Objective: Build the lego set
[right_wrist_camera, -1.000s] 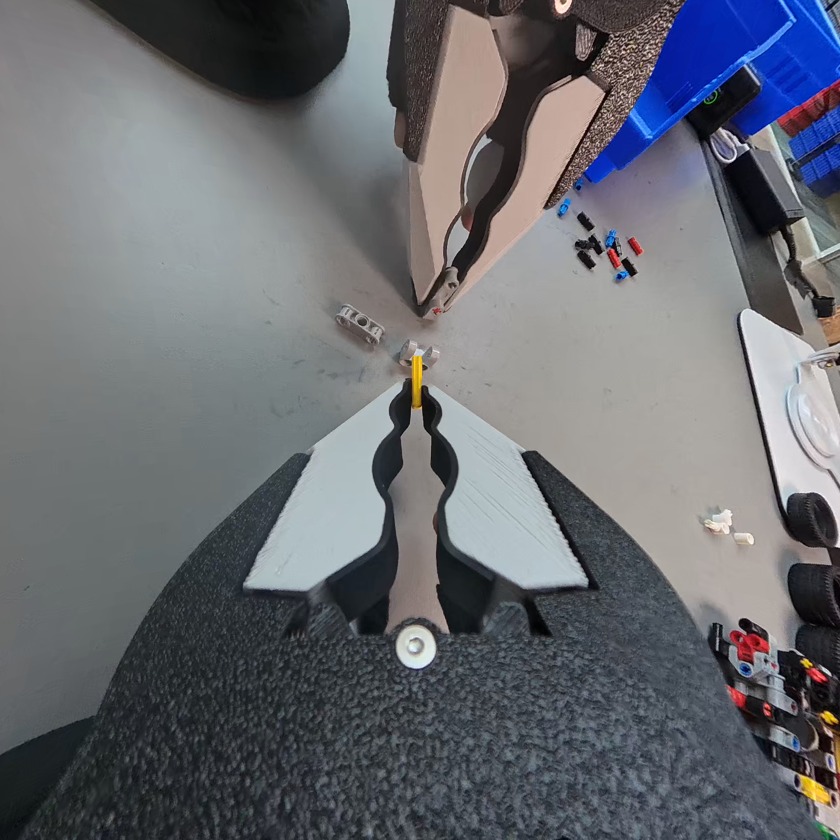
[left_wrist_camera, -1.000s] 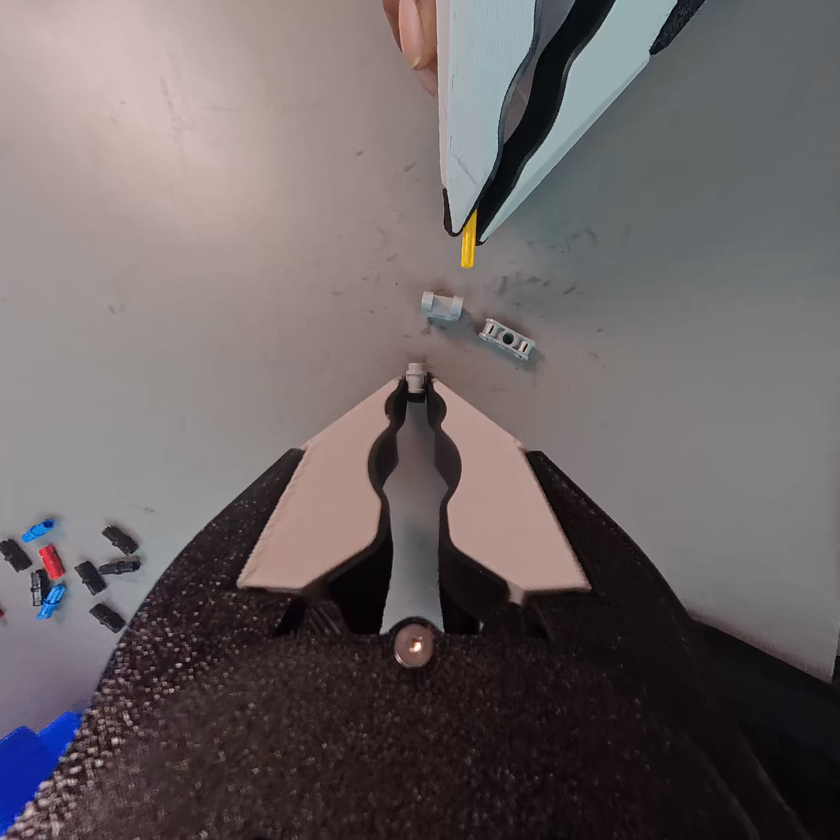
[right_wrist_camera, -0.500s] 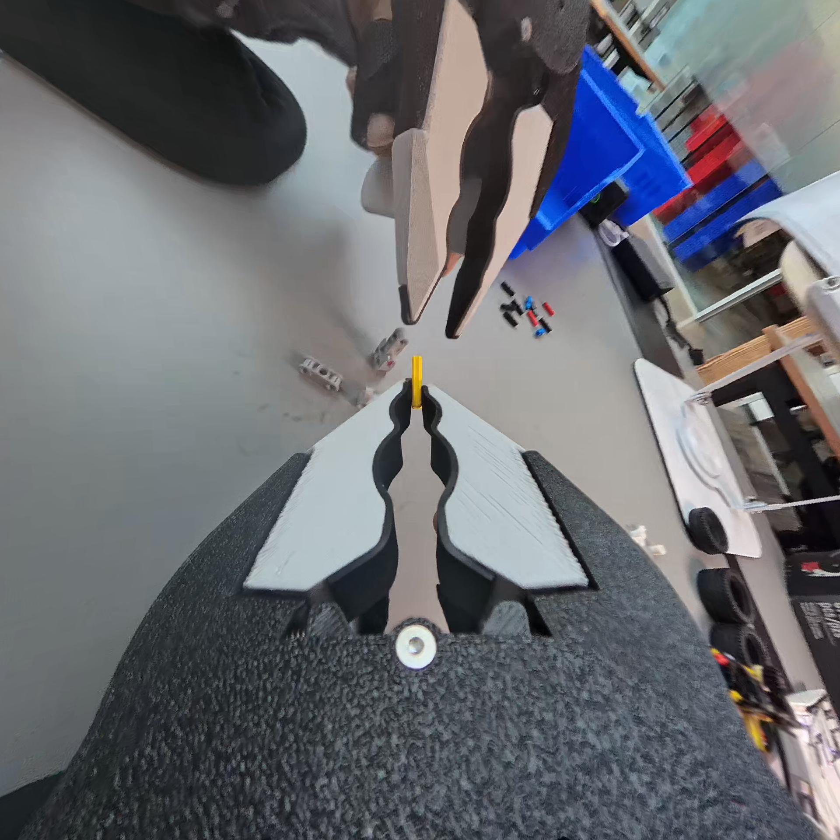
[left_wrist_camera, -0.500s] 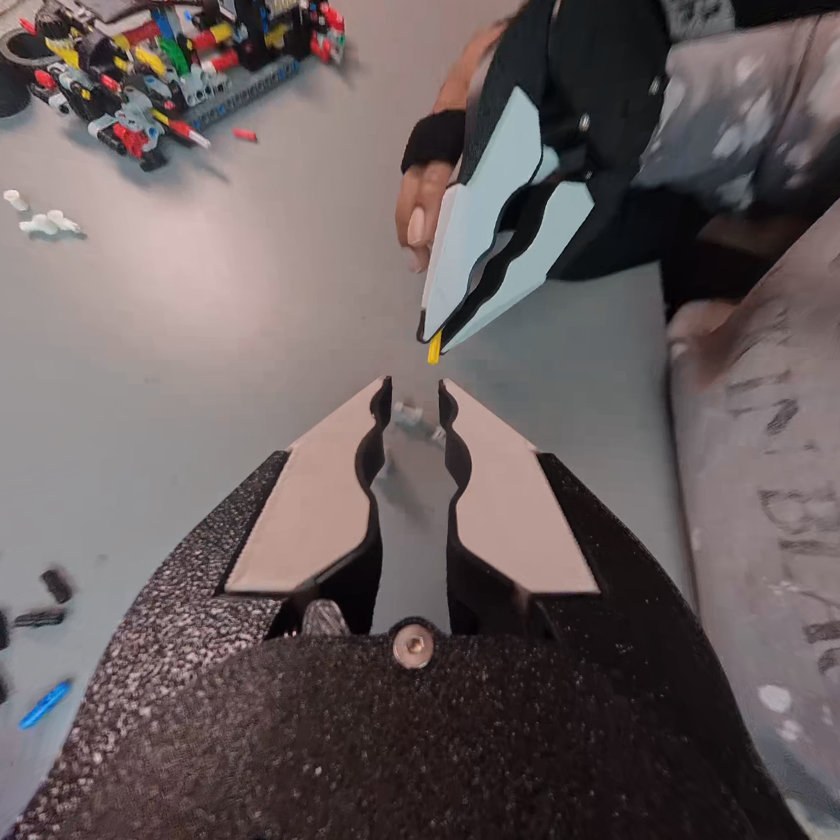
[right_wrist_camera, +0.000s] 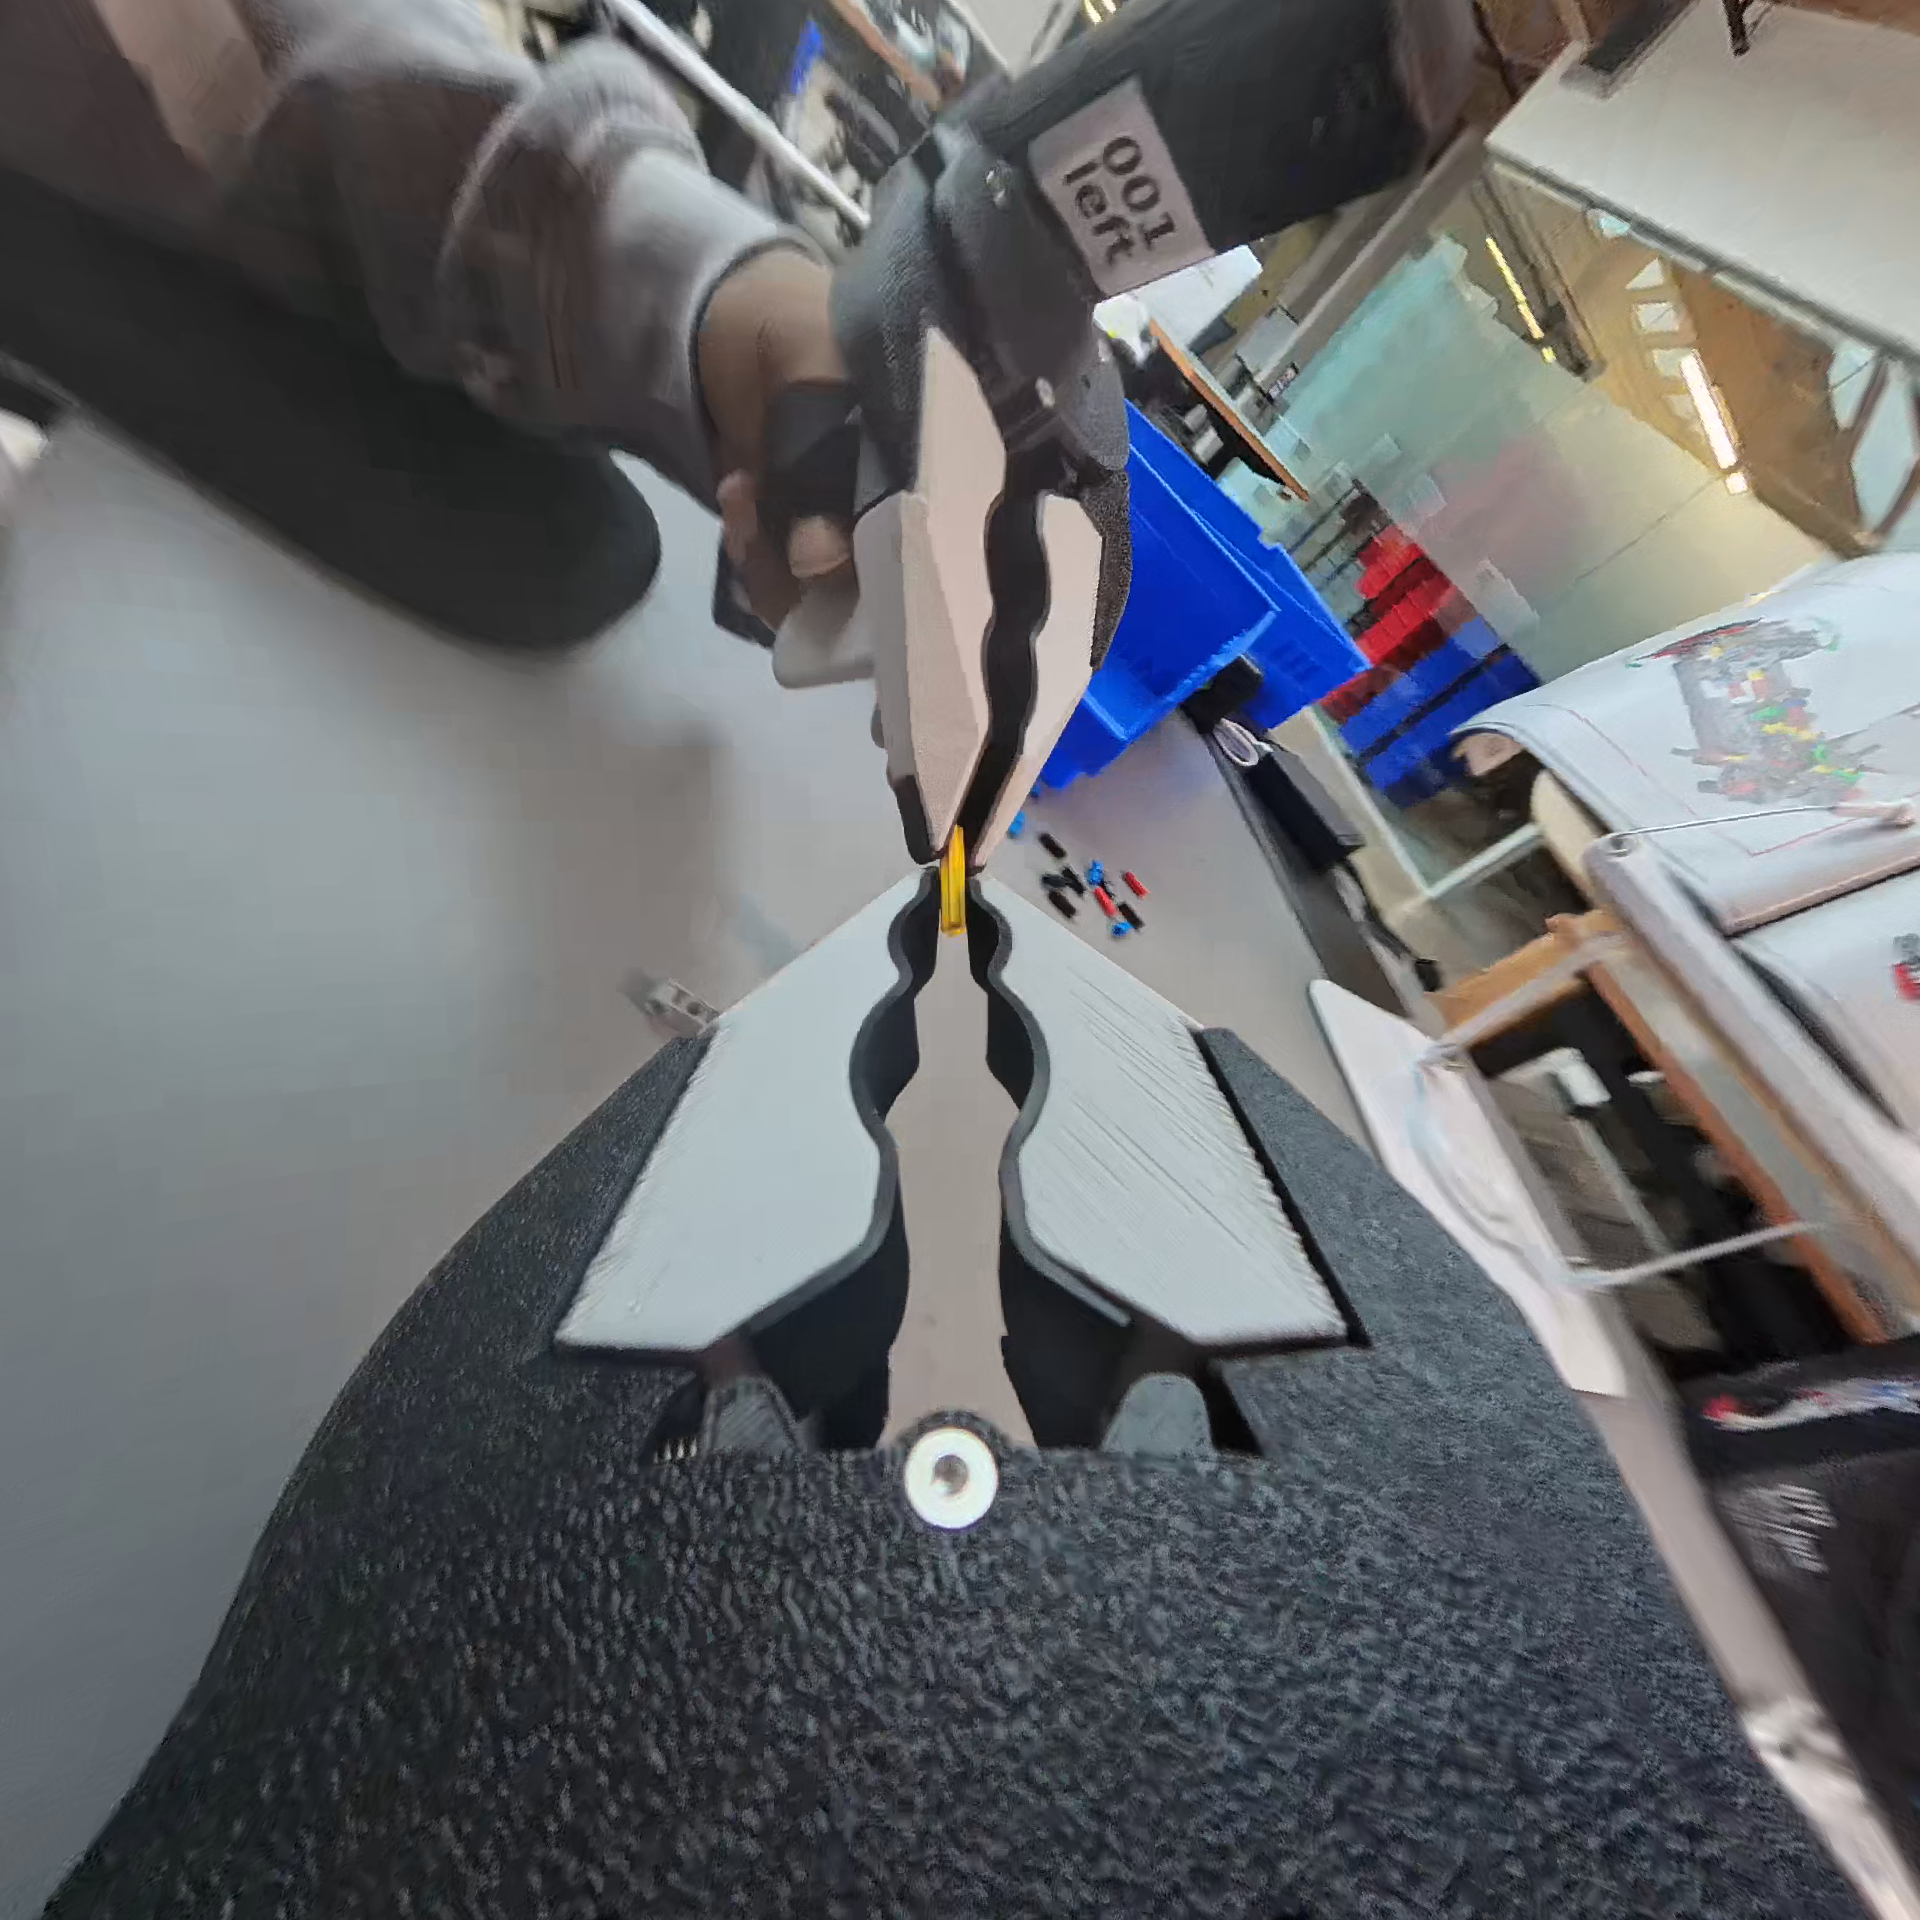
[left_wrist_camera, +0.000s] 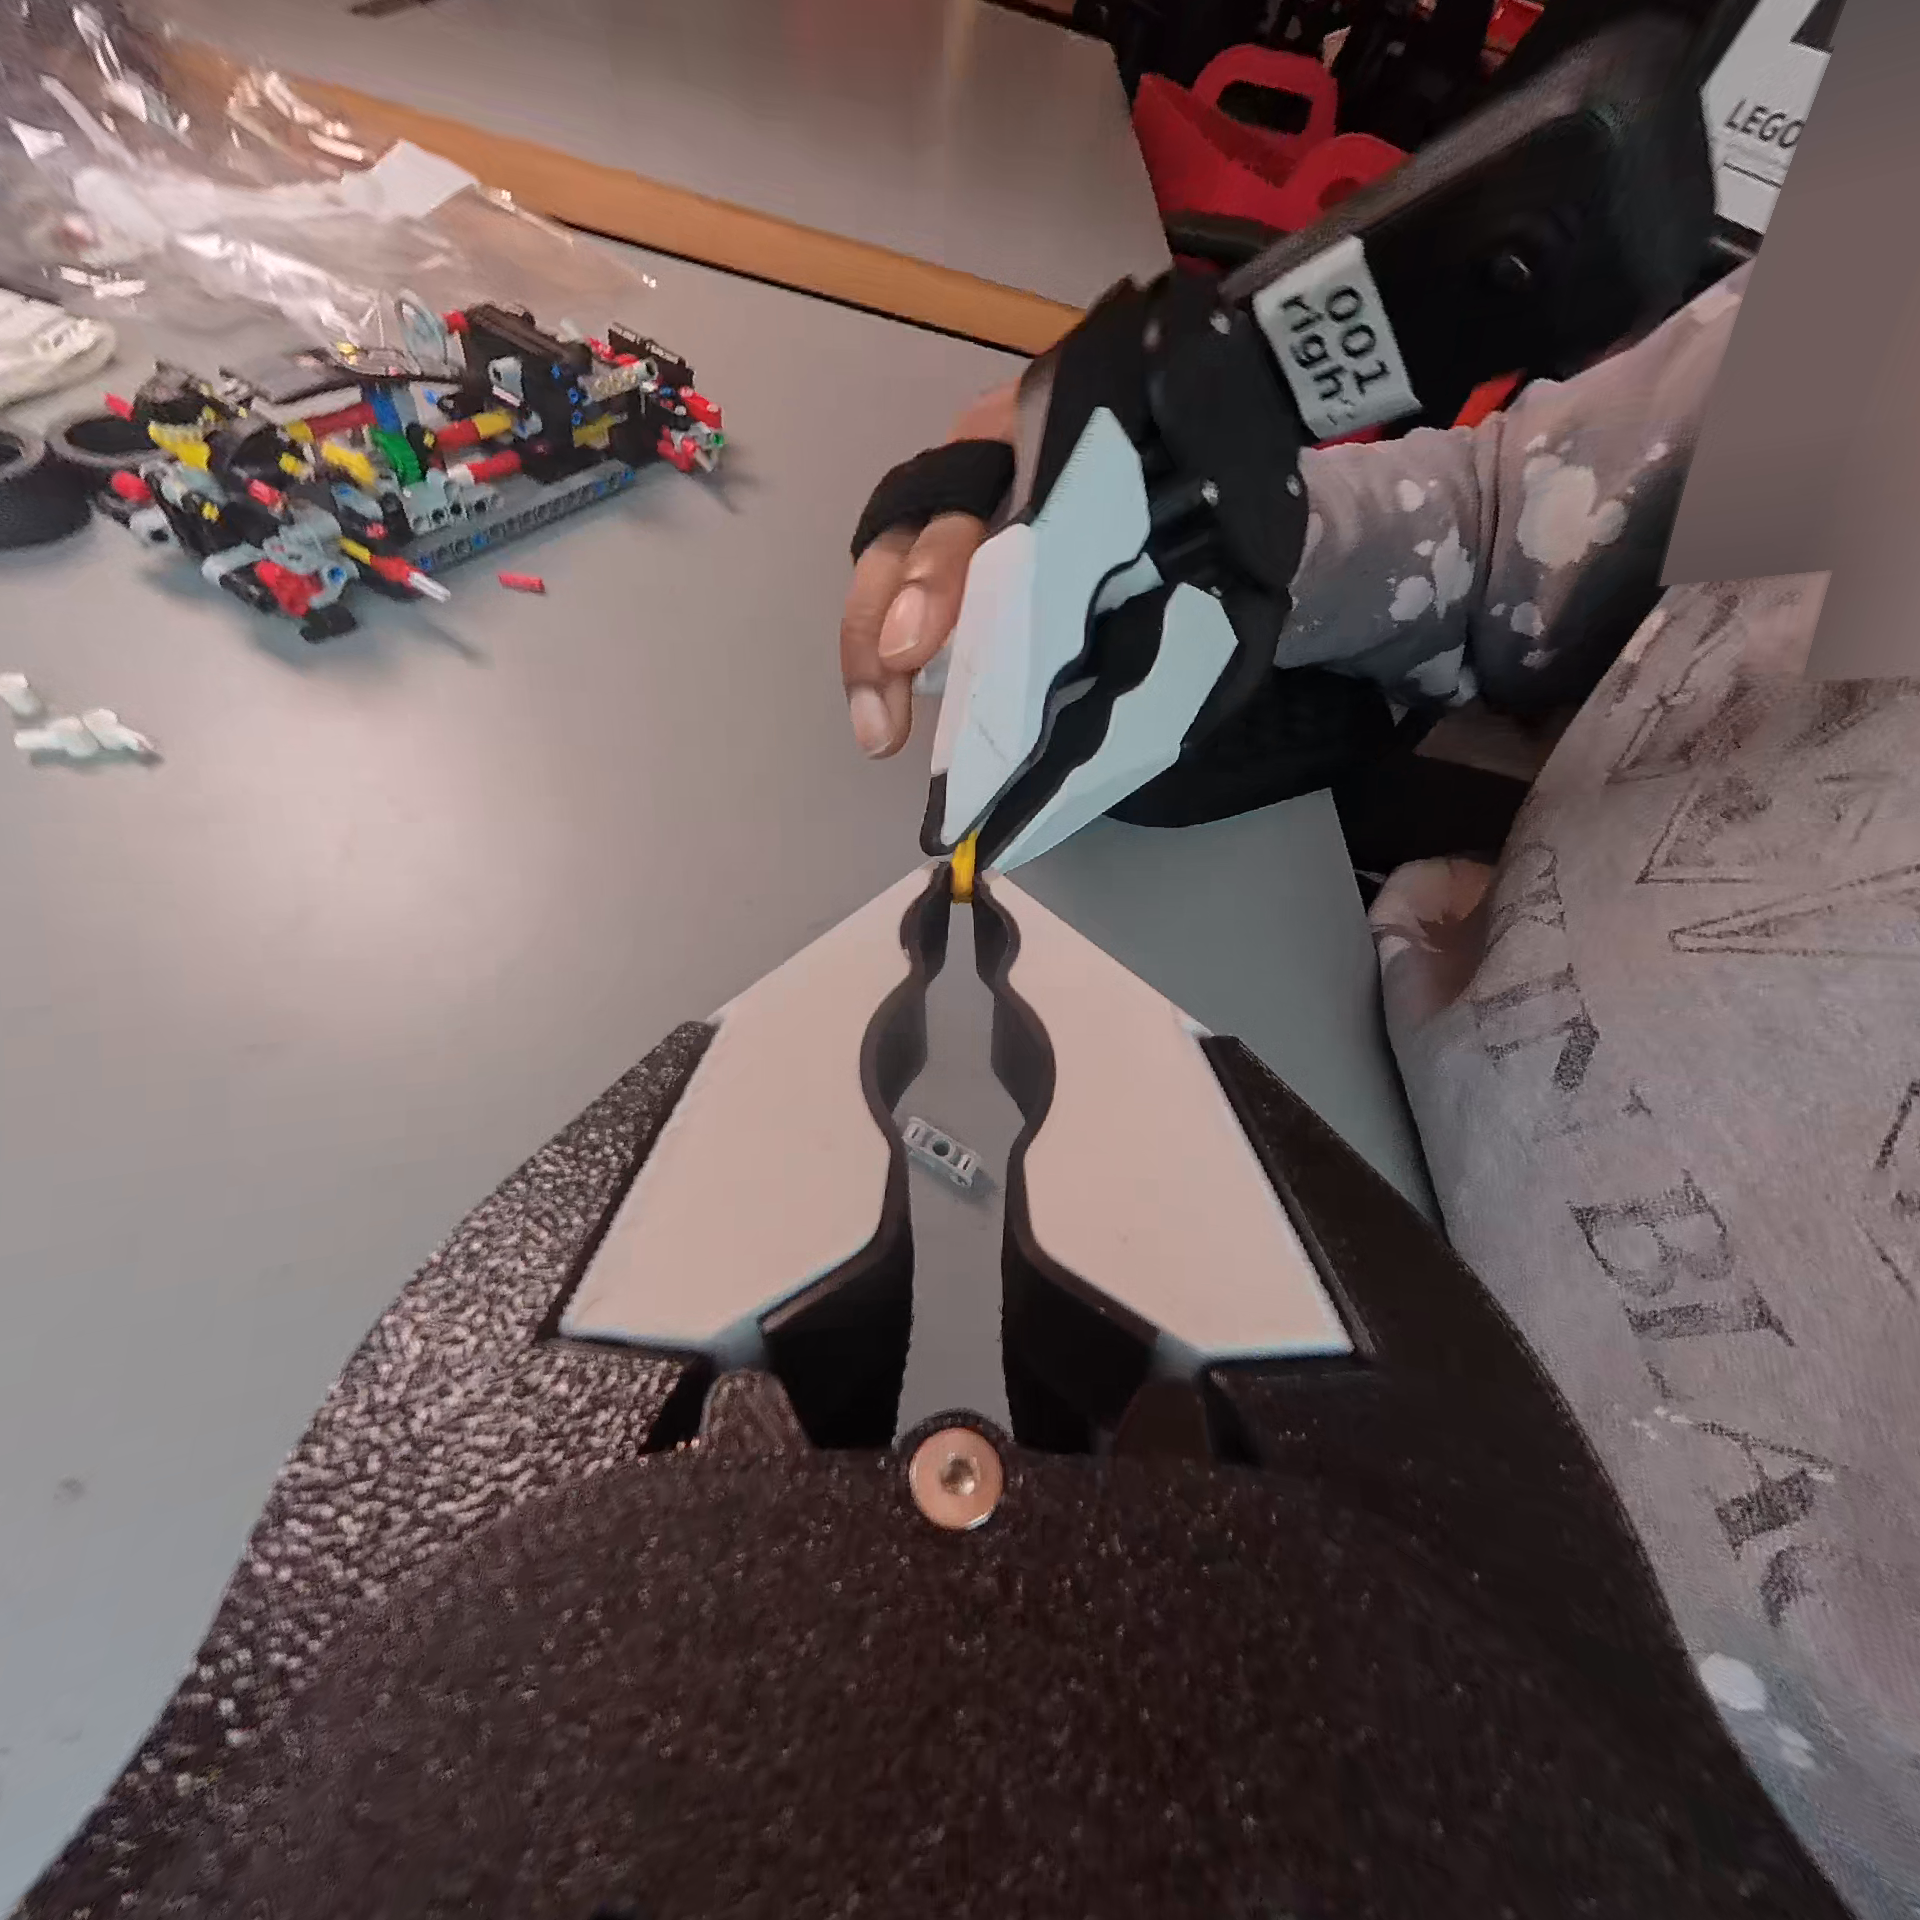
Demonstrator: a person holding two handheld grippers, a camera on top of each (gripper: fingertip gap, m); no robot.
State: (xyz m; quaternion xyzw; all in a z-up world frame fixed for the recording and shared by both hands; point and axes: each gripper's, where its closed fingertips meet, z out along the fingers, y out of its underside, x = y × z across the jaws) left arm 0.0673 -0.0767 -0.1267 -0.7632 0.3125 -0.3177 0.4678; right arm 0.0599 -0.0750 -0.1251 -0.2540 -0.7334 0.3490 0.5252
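Observation:
A short yellow axle [left_wrist_camera: 964,871] is held in the air between both grippers, tip to tip. My left gripper [left_wrist_camera: 961,891] is shut on its near end. My right gripper [left_wrist_camera: 961,844] comes down from the upper right, shut on the other end. In the right wrist view my right gripper [right_wrist_camera: 951,902] grips the yellow axle [right_wrist_camera: 952,896], and my left gripper [right_wrist_camera: 948,844] meets it from above. A small grey beam [left_wrist_camera: 940,1151] lies on the table below, and it also shows in the right wrist view [right_wrist_camera: 670,1000].
A partly built model [left_wrist_camera: 416,457] with black tyres [left_wrist_camera: 42,488] lies at the far left, with clear bags [left_wrist_camera: 260,229] behind it. White pieces [left_wrist_camera: 78,732] lie at the left edge. Small loose pins [right_wrist_camera: 1096,894] and a blue bin [right_wrist_camera: 1195,623] are beyond the grippers. The tips of both grippers are at nearly the same place. The partly built model [left_wrist_camera: 416,457] is about 30 cm from both grippers' fingertips.
My left gripper let go of a small grey piece, opened, rose from the table and is now shut on the yellow axle. My right gripper lifted the axle up to meet it.

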